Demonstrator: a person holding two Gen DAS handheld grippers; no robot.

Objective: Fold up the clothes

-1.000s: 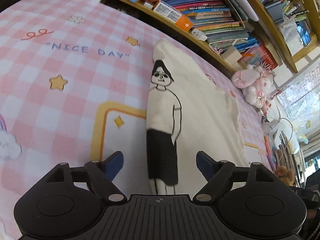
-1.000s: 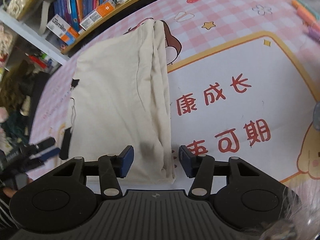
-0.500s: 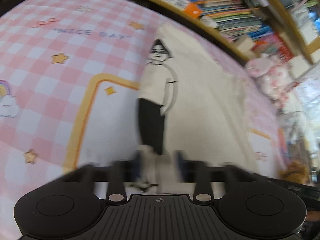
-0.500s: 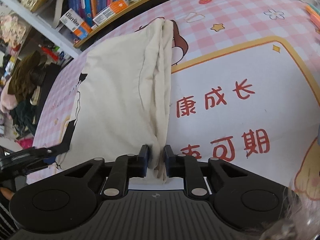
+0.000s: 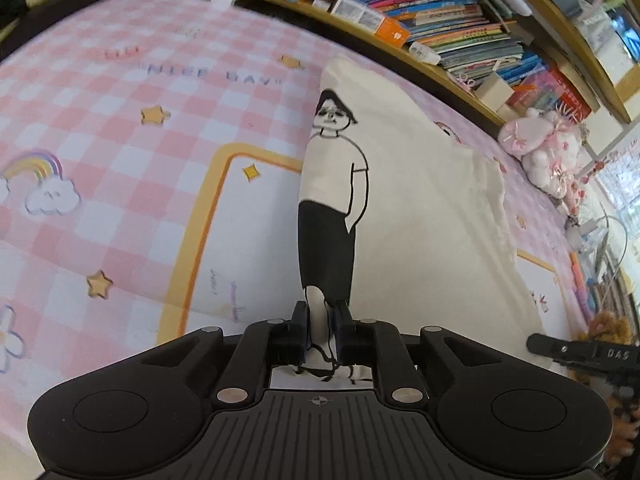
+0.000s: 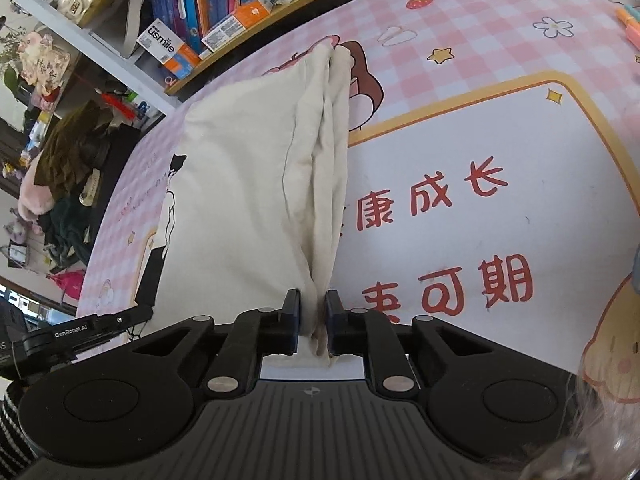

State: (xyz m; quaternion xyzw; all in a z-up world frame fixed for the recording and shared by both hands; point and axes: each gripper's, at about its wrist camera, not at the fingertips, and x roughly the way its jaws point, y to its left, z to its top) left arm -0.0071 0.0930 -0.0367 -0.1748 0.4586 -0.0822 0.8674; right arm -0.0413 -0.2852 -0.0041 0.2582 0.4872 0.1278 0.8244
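Note:
A cream garment (image 5: 420,208) printed with a black-line cartoon figure (image 5: 332,184) lies folded lengthwise on the pink checked mat (image 5: 120,128). My left gripper (image 5: 322,316) is shut on the near left corner, at the figure's feet. In the right wrist view the same cream garment (image 6: 240,200) shows its bunched right edge, and my right gripper (image 6: 312,308) is shut on that edge's near end. The cloth rises a little toward both sets of jaws. The other gripper shows at the side of each view.
A wooden bookshelf (image 5: 440,28) packed with books runs along the far side of the mat. A pink plush toy (image 5: 548,148) sits far right. Pens lie at the mat's right edge (image 6: 628,28). Dark clothes and clutter (image 6: 68,160) lie beyond the left edge.
Both grippers went from open to shut on the near corners of the garment, and the cloth edges have begun to lift off the mat.

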